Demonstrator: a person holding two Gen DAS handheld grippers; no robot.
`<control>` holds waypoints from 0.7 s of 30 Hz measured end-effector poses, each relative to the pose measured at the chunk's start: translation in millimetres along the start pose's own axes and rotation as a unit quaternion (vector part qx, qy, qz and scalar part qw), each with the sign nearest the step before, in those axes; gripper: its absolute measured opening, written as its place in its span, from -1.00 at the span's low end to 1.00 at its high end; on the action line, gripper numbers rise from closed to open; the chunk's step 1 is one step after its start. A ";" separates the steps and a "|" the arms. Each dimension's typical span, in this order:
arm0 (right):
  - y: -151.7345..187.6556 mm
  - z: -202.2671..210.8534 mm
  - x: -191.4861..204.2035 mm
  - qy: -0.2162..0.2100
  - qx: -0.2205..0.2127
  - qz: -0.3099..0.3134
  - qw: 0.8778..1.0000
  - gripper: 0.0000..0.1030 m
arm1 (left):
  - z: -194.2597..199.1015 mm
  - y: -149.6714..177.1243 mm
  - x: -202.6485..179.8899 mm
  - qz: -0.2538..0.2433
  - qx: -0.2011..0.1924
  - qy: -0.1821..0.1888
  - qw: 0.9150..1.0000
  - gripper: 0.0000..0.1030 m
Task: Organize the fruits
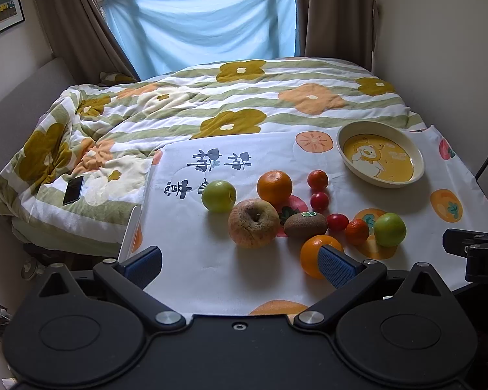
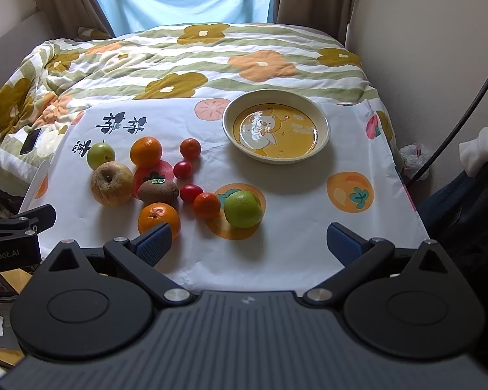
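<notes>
Several fruits lie on a white printed cloth [image 2: 292,243]: a wrinkled apple [image 1: 253,223] [image 2: 112,183], a kiwi [image 1: 305,224] [image 2: 157,191], two oranges [image 1: 274,187] [image 1: 312,253], two green apples [image 1: 218,195] [image 2: 243,208], small tomatoes [image 2: 182,169] and a small mandarin [image 2: 206,205]. An empty cream bowl with a yellow cartoon bottom [image 1: 381,154] [image 2: 275,126] stands at the far right. My left gripper [image 1: 240,261] is open at the near edge, its right finger in front of the near orange. My right gripper [image 2: 249,243] is open and empty, short of the green apple.
The cloth covers a small table beside a bed with a floral quilt [image 1: 211,104]. A black phone [image 1: 73,189] lies on the quilt at the left. A wall and a dark cable [image 2: 455,123] are on the right. Curtains and a window are behind.
</notes>
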State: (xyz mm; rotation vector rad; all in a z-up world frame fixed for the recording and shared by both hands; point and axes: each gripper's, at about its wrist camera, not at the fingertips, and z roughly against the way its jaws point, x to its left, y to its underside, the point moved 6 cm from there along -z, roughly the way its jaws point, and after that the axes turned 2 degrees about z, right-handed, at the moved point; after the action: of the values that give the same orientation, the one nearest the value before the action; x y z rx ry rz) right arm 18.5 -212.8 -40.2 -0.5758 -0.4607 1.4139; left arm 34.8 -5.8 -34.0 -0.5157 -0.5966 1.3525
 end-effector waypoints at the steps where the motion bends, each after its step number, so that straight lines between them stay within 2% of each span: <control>1: 0.0 0.1 -0.1 0.000 0.000 0.000 1.000 1.00 | -0.6 -0.4 0.1 -0.001 0.000 0.001 1.000 1.00; 9: -0.1 -0.5 -0.2 0.000 0.002 -0.002 1.000 1.00 | -8.1 -4.6 1.7 -0.010 0.006 0.007 1.000 1.00; 18: 1.8 -10.4 1.9 0.005 0.002 -0.026 1.000 1.00 | -18.2 -4.0 -1.8 -0.032 0.014 0.044 0.998 1.00; 21: 2.7 -17.0 0.7 0.005 -0.007 -0.025 1.000 1.00 | -25.3 0.2 -7.4 -0.036 0.010 0.045 0.998 1.00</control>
State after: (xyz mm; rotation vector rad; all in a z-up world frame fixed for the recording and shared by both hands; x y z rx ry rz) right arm 27.0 -213.5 -55.1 -0.5781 -0.4751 1.3610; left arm 50.6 -13.2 -53.7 -0.5316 -0.5224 1.2593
